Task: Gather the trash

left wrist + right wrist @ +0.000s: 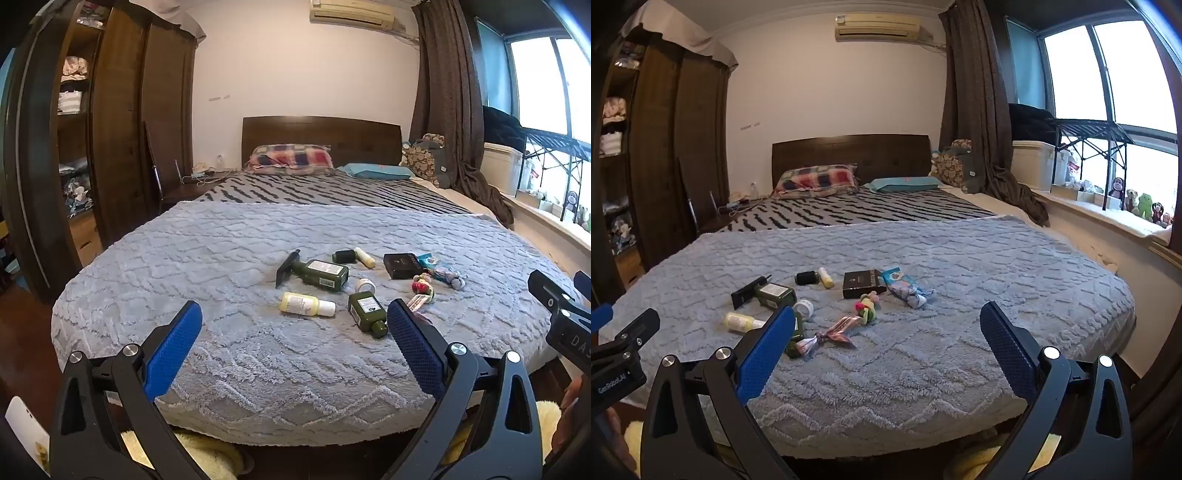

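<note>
A: We had both tools held off the foot of the bed; the left gripper (293, 321) stood spread wide with nothing between its blue pads; same for the right gripper (886, 325), released and empty.

B: Where did we see the trash?

A: All on the fluffy light-blue blanket (960, 258), mid-bed, in one loose cluster; a crumpled blue-and-white plastic wrapper (905, 288) lay just right of a flat dark brown box (862, 283); a twisted pink-and-white striped wrapper (831, 336) sat nearest us; a small multicoloured knotted toy (866, 306) was between that and the box.

B: Other clutter?

A: A large dark green bottle (325, 274) lay on its side touching a black comb (286, 268); a smaller dark green bottle (367, 312) lay near the left tool's right pad; a pale yellow bottle with white cap (306, 304) just left of it; a small white jar (365, 285) between the two green ones.

B: Contact?

A: None; both tools were apart from every item.
</note>
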The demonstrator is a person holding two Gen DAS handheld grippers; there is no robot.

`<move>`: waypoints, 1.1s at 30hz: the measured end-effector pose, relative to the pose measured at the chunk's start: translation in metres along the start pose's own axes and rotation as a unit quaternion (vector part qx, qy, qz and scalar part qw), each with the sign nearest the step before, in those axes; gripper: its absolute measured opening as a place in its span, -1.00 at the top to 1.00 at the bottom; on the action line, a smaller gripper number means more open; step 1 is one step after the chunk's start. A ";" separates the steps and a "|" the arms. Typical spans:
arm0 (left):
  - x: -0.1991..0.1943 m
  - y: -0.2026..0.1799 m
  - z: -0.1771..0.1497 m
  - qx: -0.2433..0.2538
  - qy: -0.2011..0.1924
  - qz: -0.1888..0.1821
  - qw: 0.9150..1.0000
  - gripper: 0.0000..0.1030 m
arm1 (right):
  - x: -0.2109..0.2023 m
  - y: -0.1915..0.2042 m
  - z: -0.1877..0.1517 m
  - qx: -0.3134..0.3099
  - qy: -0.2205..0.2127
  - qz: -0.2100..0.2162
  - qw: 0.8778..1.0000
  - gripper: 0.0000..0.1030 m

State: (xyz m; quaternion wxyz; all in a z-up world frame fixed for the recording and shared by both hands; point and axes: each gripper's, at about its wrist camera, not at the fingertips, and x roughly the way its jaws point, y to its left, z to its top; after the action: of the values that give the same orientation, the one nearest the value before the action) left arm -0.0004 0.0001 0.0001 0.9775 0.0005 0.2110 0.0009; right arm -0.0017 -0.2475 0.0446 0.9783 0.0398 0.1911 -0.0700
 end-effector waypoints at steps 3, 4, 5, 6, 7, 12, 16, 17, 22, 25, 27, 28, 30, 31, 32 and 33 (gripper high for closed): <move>0.000 0.000 0.000 0.002 0.001 0.001 1.000 -0.85 | 0.001 0.000 0.000 -0.001 -0.001 -0.001 1.000 -0.94; 0.000 0.000 0.000 0.001 0.001 0.001 1.000 -0.85 | 0.001 0.000 0.000 -0.001 -0.001 -0.001 1.000 -0.94; 0.000 0.000 0.000 0.001 0.001 0.000 1.000 -0.85 | 0.002 0.000 0.000 -0.001 -0.001 -0.001 1.000 -0.94; 0.000 0.000 0.000 0.001 0.002 -0.001 1.000 -0.85 | -0.003 -0.002 0.000 -0.002 -0.001 -0.001 1.000 -0.94; 0.000 0.000 0.000 0.001 0.002 0.000 1.000 -0.85 | -0.003 -0.001 0.000 -0.002 -0.001 -0.002 1.000 -0.94; 0.000 0.000 0.000 0.000 0.001 -0.001 1.000 -0.85 | 0.001 -0.006 0.001 -0.003 -0.001 -0.001 1.000 -0.94; 0.000 0.000 0.000 -0.001 0.001 -0.001 1.000 -0.85 | -0.001 -0.003 0.002 -0.002 -0.004 -0.002 1.000 -0.94; 0.000 0.000 0.000 -0.001 0.001 -0.001 1.000 -0.85 | -0.001 -0.003 0.002 -0.002 -0.004 -0.002 1.000 -0.94; 0.003 -0.004 -0.002 -0.002 0.001 0.000 1.000 -0.85 | -0.003 -0.004 0.003 -0.002 -0.005 -0.002 1.000 -0.94; 0.004 -0.005 0.003 -0.003 0.001 -0.001 1.000 -0.85 | -0.005 -0.002 0.004 -0.002 -0.006 -0.003 1.000 -0.94; 0.001 -0.006 0.005 -0.003 0.000 -0.002 1.000 -0.85 | -0.004 -0.003 0.004 -0.002 -0.005 -0.003 1.000 -0.94; 0.002 -0.005 0.003 -0.003 0.000 -0.002 1.000 -0.85 | -0.004 -0.003 0.004 -0.002 -0.006 -0.003 1.000 -0.94; 0.003 -0.005 0.003 -0.003 0.000 -0.002 1.000 -0.85 | -0.004 -0.004 0.004 -0.001 -0.006 -0.004 1.000 -0.94; 0.001 -0.003 0.005 -0.003 -0.001 -0.002 1.000 -0.85 | -0.004 -0.004 0.007 -0.002 -0.006 -0.004 1.000 -0.94; 0.001 -0.004 0.006 -0.003 -0.001 -0.002 1.000 -0.85 | -0.004 -0.004 0.008 -0.001 -0.006 -0.004 1.000 -0.94; 0.001 -0.004 0.007 -0.003 -0.001 -0.002 1.000 -0.85 | -0.004 -0.004 0.007 -0.001 -0.006 -0.005 1.000 -0.94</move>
State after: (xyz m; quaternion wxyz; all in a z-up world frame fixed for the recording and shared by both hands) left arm 0.0032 -0.0040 0.0057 0.9776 -0.0028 0.2103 -0.0003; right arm -0.0034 -0.2521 0.0526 0.9791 0.0374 0.1853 -0.0746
